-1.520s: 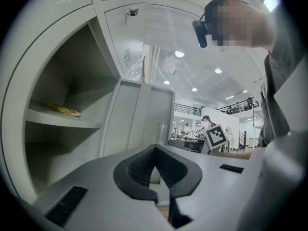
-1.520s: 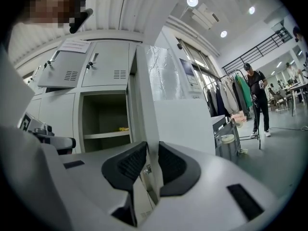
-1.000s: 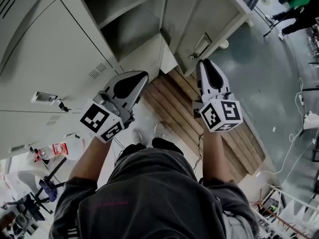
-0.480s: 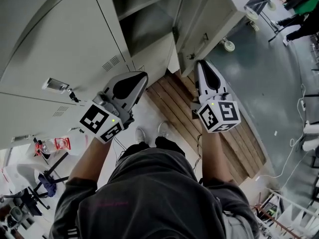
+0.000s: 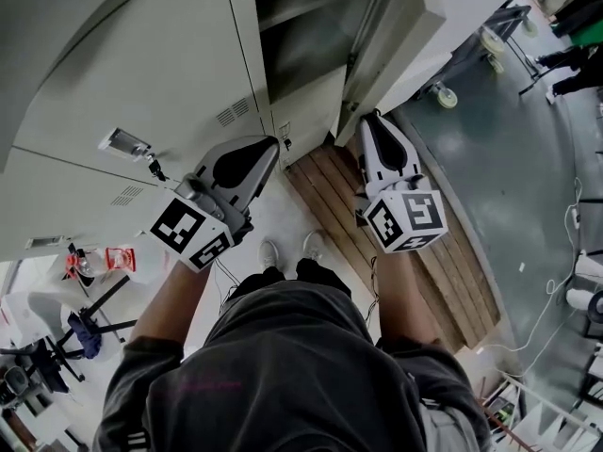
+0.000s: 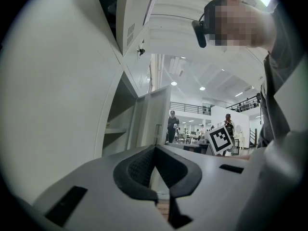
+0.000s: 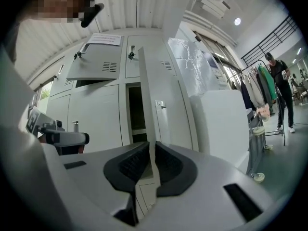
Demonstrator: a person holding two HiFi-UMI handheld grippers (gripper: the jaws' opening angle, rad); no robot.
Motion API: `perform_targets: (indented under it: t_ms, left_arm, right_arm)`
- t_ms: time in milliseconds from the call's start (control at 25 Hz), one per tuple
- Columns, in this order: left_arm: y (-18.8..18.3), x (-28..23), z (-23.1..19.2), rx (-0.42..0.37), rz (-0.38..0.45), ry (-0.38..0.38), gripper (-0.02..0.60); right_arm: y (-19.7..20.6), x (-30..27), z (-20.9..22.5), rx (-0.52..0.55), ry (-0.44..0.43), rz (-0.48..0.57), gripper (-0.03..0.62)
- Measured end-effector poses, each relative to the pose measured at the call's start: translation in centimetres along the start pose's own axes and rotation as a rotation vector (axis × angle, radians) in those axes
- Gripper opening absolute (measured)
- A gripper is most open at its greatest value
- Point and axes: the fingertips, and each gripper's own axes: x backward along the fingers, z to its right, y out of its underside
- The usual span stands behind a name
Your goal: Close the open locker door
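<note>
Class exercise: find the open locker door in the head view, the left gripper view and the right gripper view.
Head view: open locker door at the top, right of centre.
Left gripper view: door at centre, a pale upright panel.
Right gripper view: door edge-on, a thin upright strip at centre.
Shared landmark: the open compartment just left of the door.

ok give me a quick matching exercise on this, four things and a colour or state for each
Things:
1 open locker door
2 wooden planks
3 shoes
4 left gripper

States:
a white, beside the planks
b jaws together, nothing between
c brown, laid flat
d pale grey, swung open

Pairs: 1-d, 2-c, 3-a, 4-b
</note>
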Motion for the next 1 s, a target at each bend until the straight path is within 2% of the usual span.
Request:
perform_targets:
  t_ms: [1000]
  left_arm:
    - [-0.2,3.7,-4.7,-0.001,0.027,-0.159,0.011]
  right_arm:
    - [1.7,-7.2,-6.9,-0.015,-0.217,-0.043,0.051]
